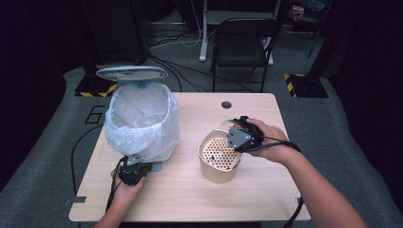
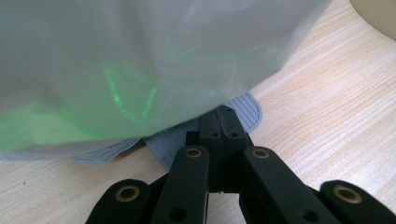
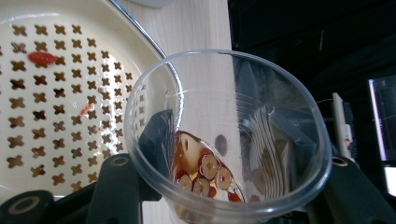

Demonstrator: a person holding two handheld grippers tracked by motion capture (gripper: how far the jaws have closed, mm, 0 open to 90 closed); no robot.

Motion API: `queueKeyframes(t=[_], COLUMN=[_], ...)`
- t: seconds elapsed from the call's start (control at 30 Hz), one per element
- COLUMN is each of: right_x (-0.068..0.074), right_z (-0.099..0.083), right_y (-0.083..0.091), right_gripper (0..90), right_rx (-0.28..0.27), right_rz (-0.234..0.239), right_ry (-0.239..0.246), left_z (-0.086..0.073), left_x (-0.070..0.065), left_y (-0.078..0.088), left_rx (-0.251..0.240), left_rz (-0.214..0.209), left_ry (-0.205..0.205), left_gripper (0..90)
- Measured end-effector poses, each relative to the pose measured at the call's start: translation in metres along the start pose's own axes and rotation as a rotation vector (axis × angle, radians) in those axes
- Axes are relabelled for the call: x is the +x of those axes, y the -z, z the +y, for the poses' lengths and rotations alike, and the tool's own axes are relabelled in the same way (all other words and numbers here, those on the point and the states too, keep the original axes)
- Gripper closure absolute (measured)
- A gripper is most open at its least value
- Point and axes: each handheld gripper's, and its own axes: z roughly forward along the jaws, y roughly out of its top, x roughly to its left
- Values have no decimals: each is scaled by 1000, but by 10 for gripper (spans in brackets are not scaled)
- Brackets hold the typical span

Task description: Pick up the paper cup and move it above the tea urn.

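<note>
Right gripper (image 1: 236, 131) holds a clear plastic cup (image 3: 229, 135) between its fingers, tipped over the far-right rim of the beige strainer (image 1: 207, 164); wet red and pale bits sit in the cup; one red berry (image 3: 42, 58) lies on the perforated tray; left gripper (image 2: 223, 122), fingers closed together, presses the grey ribbed pedal (image 2: 247, 109) at the base of the white-bagged bin (image 1: 142, 118), lid (image 1: 131, 72) raised; all on the counter (image 1: 266, 190).
</note>
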Motion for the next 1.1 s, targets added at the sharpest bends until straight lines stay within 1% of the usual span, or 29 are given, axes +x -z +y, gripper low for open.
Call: queueKeyframes(t=[0.03, 0.1, 0.13, 0.2, 0.33, 0.37, 0.4, 0.47, 0.5, 0.53, 0.57, 0.6, 0.63, 0.67, 0.7, 0.73, 0.77, 0.8, 0.83, 0.87, 0.93, 0.97, 1.0, 1.03, 1.07, 1.1], right_x=[1, 3, 3, 4, 9, 10, 13, 15, 16, 18, 20, 20, 20, 23, 25, 26, 27, 25, 29, 27, 26, 28, 28, 29, 31, 32], right_z=[2, 4, 5, 7, 11, 13, 13, 16, 18, 19, 20, 21, 23, 23, 23, 23, 24, 25, 24, 24, 24, 23, 24, 24, 24, 25], right_y=[0, 0, 0, -1, -2, -2, -2, -3, -2, -3, -3, -3, -3, -3, -4, -5, -5, -7, -6, -7, -7, -6, -7, -6, -6, -5], right_gripper=[470, 470, 470, 471, 472, 472, 472, 472, 472, 472, 472, 473, 473, 473, 473, 473, 473, 473, 473, 473, 473, 472, 472, 472, 472, 472], right_rx=[11, 24, 32, 38, 79, 85, 94, 107, 121, 119, 130, 128, 139, 157, 160, 166, 164, 161, 169, 160, 146, 155, 128, 117, 115, 117], right_rz=[-13, -21, -25, -26, -49, -62, -63, -76, -77, -83, -82, -83, -91, -94, -98, -101, -96, -93, -108, -111, -116, -114, -138, -144, -159, -180], right_ry=[25, 49, 66, 82, 173, 213, 220, 274, 314, 319, 339, 360, 401, 409, 419, 440, 450, 503, 465, 485, 501, 505, 518, 552, 585, 631], left_z=[0, 0, 0, 0, 0, 0, 0, 0, 0, 0, 0, 0, 0, 0, 0, 0, 0, 0, 0, 0, 0, 0, 0, 0, 0, 0], left_x=[0, 0, 0, 1, 1, 1, 1, 1, 1, 1, 1, 1, 0, 0, 0, 0, 0, 1, 1, 1, 1, 1, 1, 0, 1, 1], left_y=[0, 0, 0, 0, 0, 0, 0, 0, 0, 0, 0, 0, 0, 0, 0, 0, 0, 0, 0, 0, 0, 0, 0, 0, 0, 0], left_rx=[0, 0, -5, -4, 1, -4, -3, -3, -3, -3, -4, -4, -4, -1, 1, -1, -1, -4, -2, -2, -2, 1, -2, 1, -1, 0], left_rz=[1, 2, -7, -8, -11, -11, -9, -10, -9, -8, -8, -7, -7, -1, 5, 4, 0, -8, -10, -10, -10, -7, -8, -6, -8, -9], left_ry=[0, -1, -13, -15, -16, -14, -14, -14, -14, -14, -14, -14, -14, -4, 4, 4, 0, -15, -17, -17, -18, -12, -14, -10, -19, -20], left_gripper=[900, 900, 900, 900, 900, 900, 900, 900, 900, 900, 900, 900, 900, 900, 900, 900, 900, 900, 900, 900, 900, 900, 900, 900, 900, 900])
